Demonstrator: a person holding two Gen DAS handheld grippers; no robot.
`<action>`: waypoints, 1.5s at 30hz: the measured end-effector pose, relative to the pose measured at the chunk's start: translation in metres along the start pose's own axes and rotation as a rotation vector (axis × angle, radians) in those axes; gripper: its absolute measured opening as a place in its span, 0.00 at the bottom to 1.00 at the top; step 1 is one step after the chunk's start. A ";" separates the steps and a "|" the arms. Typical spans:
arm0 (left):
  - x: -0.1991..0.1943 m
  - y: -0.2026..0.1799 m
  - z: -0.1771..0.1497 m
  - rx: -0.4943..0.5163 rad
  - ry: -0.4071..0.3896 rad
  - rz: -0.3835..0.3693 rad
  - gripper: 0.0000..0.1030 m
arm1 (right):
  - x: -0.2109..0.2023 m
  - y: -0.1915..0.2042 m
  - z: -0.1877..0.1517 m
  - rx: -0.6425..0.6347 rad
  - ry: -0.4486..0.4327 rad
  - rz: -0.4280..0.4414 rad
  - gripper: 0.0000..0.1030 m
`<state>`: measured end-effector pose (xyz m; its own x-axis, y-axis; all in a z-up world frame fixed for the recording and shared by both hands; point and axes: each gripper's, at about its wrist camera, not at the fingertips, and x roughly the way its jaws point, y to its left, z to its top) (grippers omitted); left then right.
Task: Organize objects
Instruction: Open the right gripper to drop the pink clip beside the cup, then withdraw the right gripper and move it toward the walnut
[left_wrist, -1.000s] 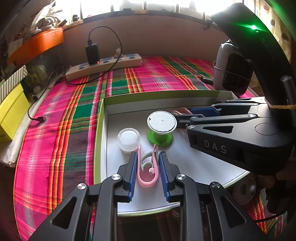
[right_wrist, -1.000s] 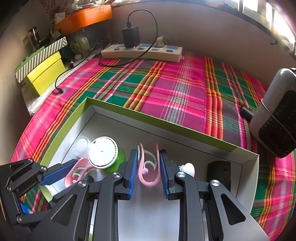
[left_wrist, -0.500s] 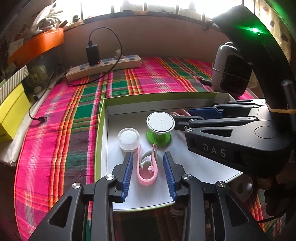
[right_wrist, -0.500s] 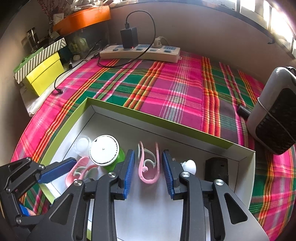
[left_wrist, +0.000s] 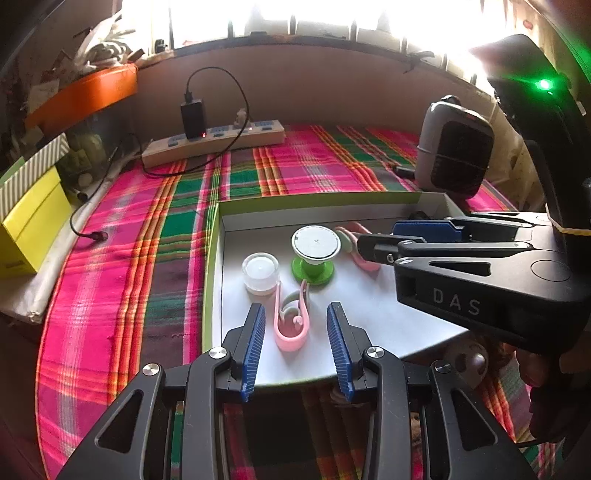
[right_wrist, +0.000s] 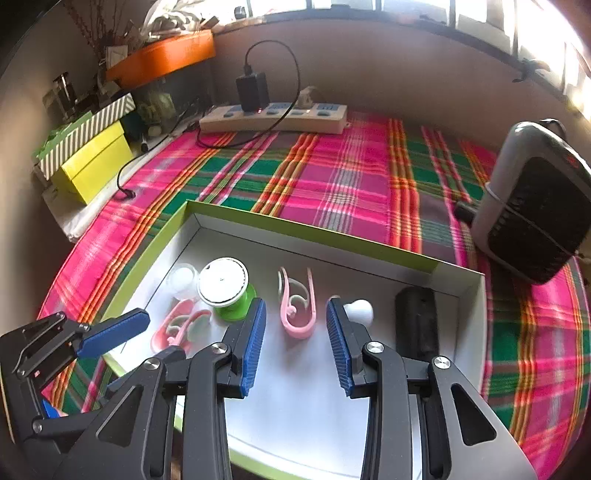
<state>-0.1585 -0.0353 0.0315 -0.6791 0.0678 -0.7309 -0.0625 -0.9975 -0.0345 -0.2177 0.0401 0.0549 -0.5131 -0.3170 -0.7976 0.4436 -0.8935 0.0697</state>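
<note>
In the left wrist view, the left gripper (left_wrist: 296, 343) has its jaws apart, and a pink clip (left_wrist: 290, 321) lies on the white floor of the box (left_wrist: 373, 310) between the blue pads (left_wrist: 255, 341), touching neither of them. These jaws have just been opening, with the clip lying free between them. Just ahead of the fingertips stand a small clear jar (left_wrist: 260, 272) and a green spool (left_wrist: 314, 253). The right gripper (left_wrist: 384, 240) comes in from the right side, and a second pink clip (left_wrist: 360, 251) lies under its tip.

In the right wrist view, the right gripper (right_wrist: 295, 332) also has its jaws apart around that second pink clip (right_wrist: 298, 308), which rests flat in the box (right_wrist: 471, 314) without contact to the pads. These jaws have just been opening further. To the right of the fingers are a white knob (right_wrist: 359, 309) and a black block (right_wrist: 416, 325); to the left is the green spool (right_wrist: 227, 288).

The step seems to be the release of both clips. To do it well, I think each hand should lift straight away, so that no pad drags a clip or knocks the spool.

Only the right view shows the white knob and the black block. Only the left view shows a hand (left_wrist: 546, 387) on the handle of the right gripper.
</note>
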 end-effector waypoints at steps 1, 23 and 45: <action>-0.004 0.000 -0.001 -0.003 -0.006 0.001 0.32 | -0.003 0.000 -0.001 0.003 -0.007 0.001 0.35; -0.054 -0.009 -0.023 0.000 -0.073 -0.004 0.32 | -0.067 -0.001 -0.054 0.077 -0.114 0.008 0.35; -0.061 -0.021 -0.058 0.022 -0.032 -0.130 0.36 | -0.095 -0.027 -0.116 0.131 -0.125 -0.071 0.43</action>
<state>-0.0736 -0.0198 0.0371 -0.6873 0.1973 -0.6991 -0.1670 -0.9796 -0.1122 -0.0961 0.1314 0.0597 -0.6304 -0.2809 -0.7236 0.3078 -0.9463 0.0992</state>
